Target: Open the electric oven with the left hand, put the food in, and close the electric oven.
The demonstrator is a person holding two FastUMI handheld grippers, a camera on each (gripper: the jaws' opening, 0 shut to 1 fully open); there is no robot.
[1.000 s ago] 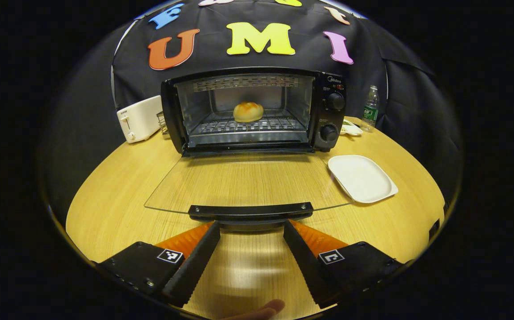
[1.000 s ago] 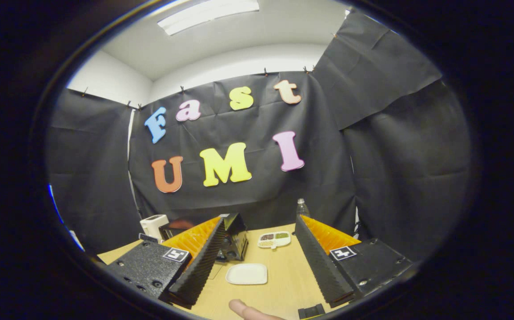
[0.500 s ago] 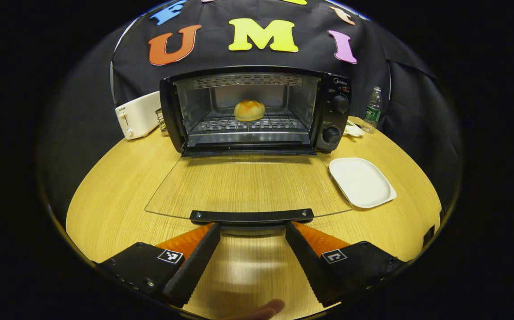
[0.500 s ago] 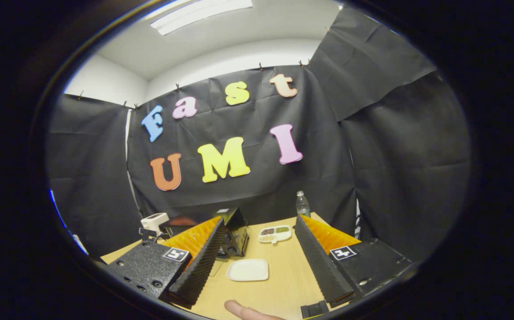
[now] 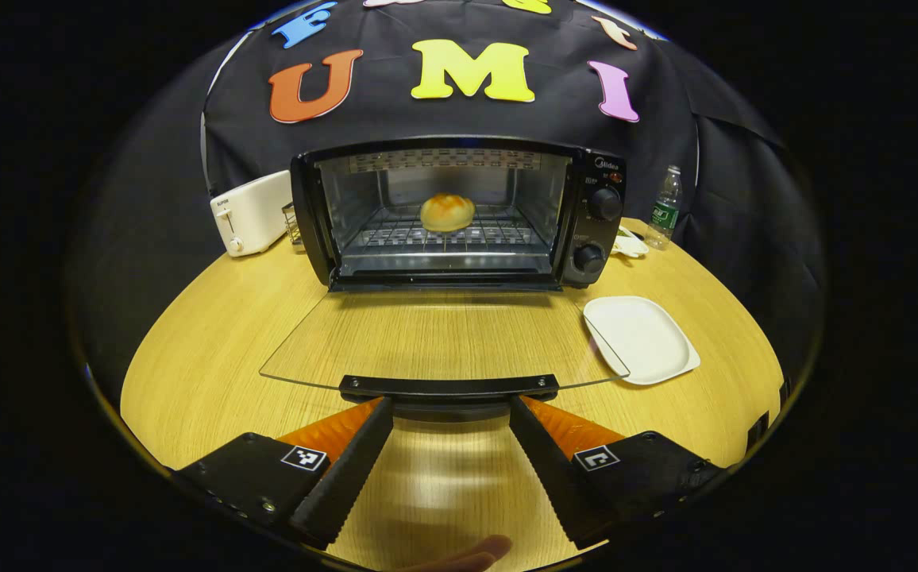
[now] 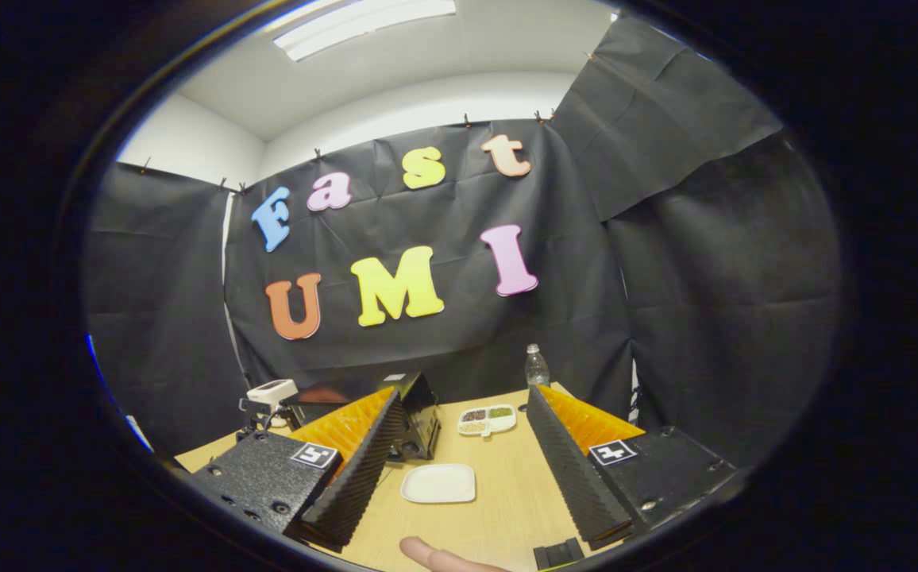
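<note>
- left gripper (image 5: 449,409) wide open, holding nothing, fingertips at door handle (image 5: 449,388); probably touching.
- Hook under handle, lift glass door (image 5: 443,338) steadily shut.
- bun (image 5: 447,212) sits on oven (image 5: 459,210) rack.
- right gripper (image 6: 463,405) open, empty, raised.

Round wood-grain desk (image 5: 205,357), light yellow-brown, w/ black cloth wall behind. Electric oven (image 5: 459,210) sits at back centre, door (image 5: 443,338) folded down flat just above the desk top, handle twd the near edge. White toaster (image 5: 248,210) at oven's left, just beside it; small wire rack (image 5: 292,224) betw. the two. White square plate (image 5: 640,339) on desk at oven's front right, next to the open door's corner. Further back on that side: small white divided dish (image 6: 487,419) w/ bits in its compartments, and an upright water bottle (image 5: 665,206) near the desk's back edge.
</note>
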